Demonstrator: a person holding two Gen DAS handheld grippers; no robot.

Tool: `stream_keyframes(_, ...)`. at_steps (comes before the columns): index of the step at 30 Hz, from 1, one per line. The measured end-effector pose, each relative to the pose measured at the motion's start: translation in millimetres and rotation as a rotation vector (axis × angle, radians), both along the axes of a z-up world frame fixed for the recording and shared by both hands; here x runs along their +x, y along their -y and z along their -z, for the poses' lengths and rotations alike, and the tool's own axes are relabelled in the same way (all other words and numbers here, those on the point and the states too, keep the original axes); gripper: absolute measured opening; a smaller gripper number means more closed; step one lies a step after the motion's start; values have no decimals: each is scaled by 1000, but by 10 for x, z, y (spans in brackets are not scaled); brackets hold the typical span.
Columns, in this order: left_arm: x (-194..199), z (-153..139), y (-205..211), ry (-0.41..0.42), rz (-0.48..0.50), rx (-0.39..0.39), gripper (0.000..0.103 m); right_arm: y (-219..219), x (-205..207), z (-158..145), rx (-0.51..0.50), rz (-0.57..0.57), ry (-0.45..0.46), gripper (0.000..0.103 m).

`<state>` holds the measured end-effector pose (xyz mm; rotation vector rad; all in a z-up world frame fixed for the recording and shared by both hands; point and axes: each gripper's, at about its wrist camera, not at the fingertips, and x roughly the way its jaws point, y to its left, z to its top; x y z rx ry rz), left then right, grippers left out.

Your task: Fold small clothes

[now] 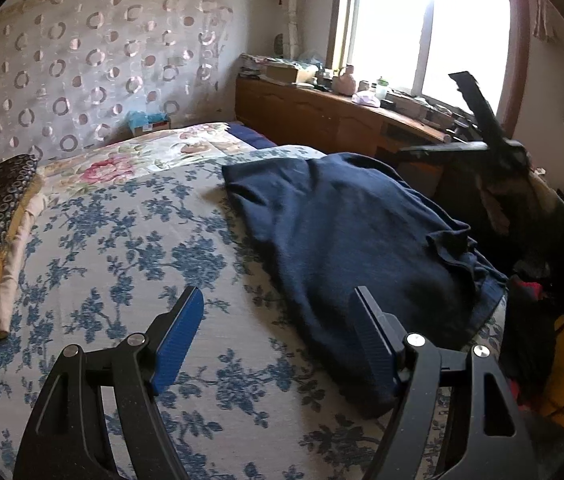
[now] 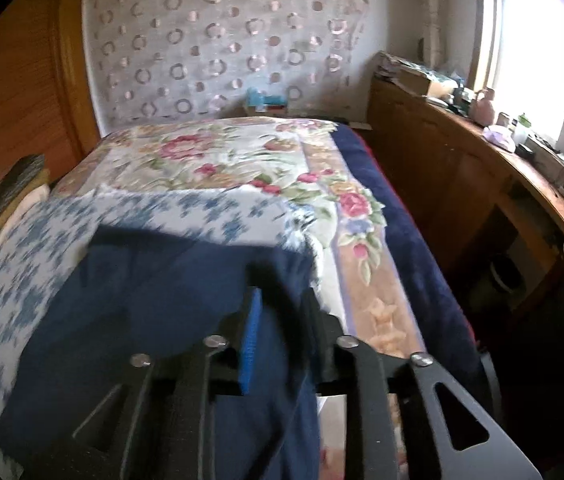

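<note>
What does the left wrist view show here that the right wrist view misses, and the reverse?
Left wrist only: the left claw open over the bedspread, and the right claw raised past the navy garment.
Right wrist only: the right claw with navy cloth between its parted fingers.
Shared: navy garment, blue floral bedspread, window ledge.
</note>
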<state>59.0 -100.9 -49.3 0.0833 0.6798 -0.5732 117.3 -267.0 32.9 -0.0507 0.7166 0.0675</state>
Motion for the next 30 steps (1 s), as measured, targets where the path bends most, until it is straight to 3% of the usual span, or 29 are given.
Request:
stream_keyframes(3, -10, 27, 61, -9, 16, 1, 76, -90, -404, 30, -4, -26, 2, 41)
stream_keyframes(10, -50, 93, 169, -24, 41, 13, 76, -346, -981, 172, -11, -140, -43, 41)
stream_keyframes(15, -62, 142, 214, -40, 52, 20, 76, -397, -1036, 167, -13, -194, -68, 41)
stream_keyframes(23, -89, 168, 257, -48, 65, 23, 76, -271, -1042, 219, -83, -182, -132, 41)
stream_keyframes(25, -96, 170, 258, -49, 66, 24, 76, -229, -1080, 213, -91, -191, -145, 23)
stream_keyframes(28, -107, 171, 264, -49, 67, 24, 76, -175, -1201, 170, -111, -209, -157, 14)
stream_keyframes(30, -107, 172, 265, -48, 67, 23, 76, -162, -1332, 90, -132, -200, -157, 13)
